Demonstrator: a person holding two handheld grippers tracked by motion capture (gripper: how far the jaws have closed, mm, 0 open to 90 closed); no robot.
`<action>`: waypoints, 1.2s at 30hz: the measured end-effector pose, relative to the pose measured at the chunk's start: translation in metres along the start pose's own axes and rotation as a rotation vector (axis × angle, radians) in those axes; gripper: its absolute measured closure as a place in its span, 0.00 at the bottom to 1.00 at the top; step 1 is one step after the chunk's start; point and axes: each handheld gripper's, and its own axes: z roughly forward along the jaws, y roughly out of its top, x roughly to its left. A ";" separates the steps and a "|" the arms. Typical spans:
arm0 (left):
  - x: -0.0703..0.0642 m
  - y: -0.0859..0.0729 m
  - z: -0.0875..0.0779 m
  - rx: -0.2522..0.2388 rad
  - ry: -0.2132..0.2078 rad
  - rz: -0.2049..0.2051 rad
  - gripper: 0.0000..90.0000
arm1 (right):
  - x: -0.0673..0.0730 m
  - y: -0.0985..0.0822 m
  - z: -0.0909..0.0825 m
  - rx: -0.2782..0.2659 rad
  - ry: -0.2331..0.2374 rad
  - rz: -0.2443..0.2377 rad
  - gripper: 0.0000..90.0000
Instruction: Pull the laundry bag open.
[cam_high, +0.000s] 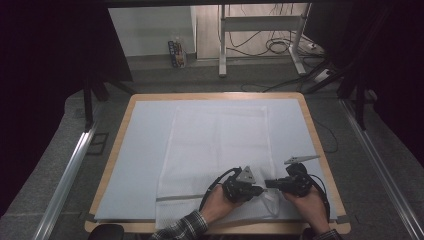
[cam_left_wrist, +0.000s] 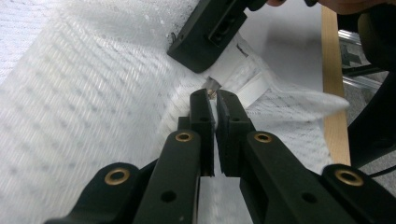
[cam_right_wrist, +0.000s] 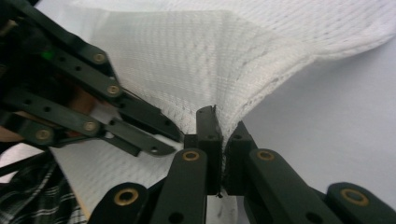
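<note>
A white mesh bag (cam_high: 215, 145) lies flat on the pale cloth-covered table (cam_high: 145, 150), with a grey zipper band (cam_high: 180, 198) along its near edge. Both grippers meet at the bag's near right corner. My left gripper (cam_high: 259, 190) (cam_left_wrist: 215, 95) is shut, and a small metal zipper pull (cam_left_wrist: 212, 85) sits pinched at its tips. My right gripper (cam_high: 268, 184) (cam_right_wrist: 218, 119) is shut on the bag's mesh edge (cam_right_wrist: 243, 88), which rises in a fold from its jaws. The gripper tips face each other, almost touching. In the left gripper view the right gripper (cam_left_wrist: 210, 32) sits just beyond the pull.
The table's wooden rim (cam_high: 320, 150) runs close to the right hand. Metal rails (cam_high: 65, 175) flank the table on both sides. Behind the table stand a desk frame (cam_high: 222, 45), floor cables (cam_high: 280, 45) and a small box (cam_high: 176, 52).
</note>
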 end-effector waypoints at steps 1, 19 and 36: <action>0.001 0.000 -0.001 -0.002 -0.005 -0.006 0.97 | 0.000 0.000 0.000 0.002 -0.004 -0.002 0.97; 0.010 -0.001 -0.004 -0.036 -0.030 -0.073 0.96 | -0.001 -0.005 -0.003 -0.004 0.052 0.015 0.90; 0.013 -0.007 -0.011 -0.031 -0.024 -0.079 0.97 | -0.003 -0.005 -0.009 0.008 0.013 0.018 0.96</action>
